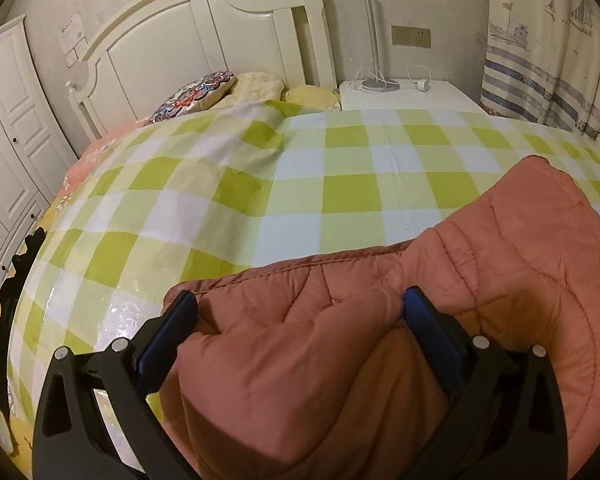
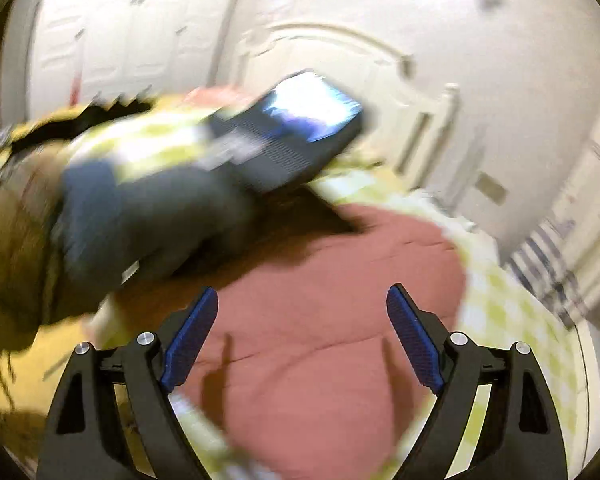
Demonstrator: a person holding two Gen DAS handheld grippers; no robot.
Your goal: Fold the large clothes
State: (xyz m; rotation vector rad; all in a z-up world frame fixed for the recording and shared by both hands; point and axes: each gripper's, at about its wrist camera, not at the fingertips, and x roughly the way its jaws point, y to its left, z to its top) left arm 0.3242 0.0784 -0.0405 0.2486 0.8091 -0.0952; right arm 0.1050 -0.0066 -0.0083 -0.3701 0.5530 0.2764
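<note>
While the left claw (image 1: 296, 308) is pinching a thick fold of the quilted jacket (image 1: 480, 264), the right claw (image 2: 302, 300) is hanging spread and empty above it. The padding is looking soft, bulky and springy; the stitched hem is offering the firmest hold.

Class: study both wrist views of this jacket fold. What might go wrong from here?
1. The left gripper straddles a thick bunch of the quilted jacket; the puffy fabric might slip out.
2. The right gripper hangs open above the jacket, holding nothing, so that side may sag or unfold.
3. The right view is blurred; regrasping could miss.
</note>
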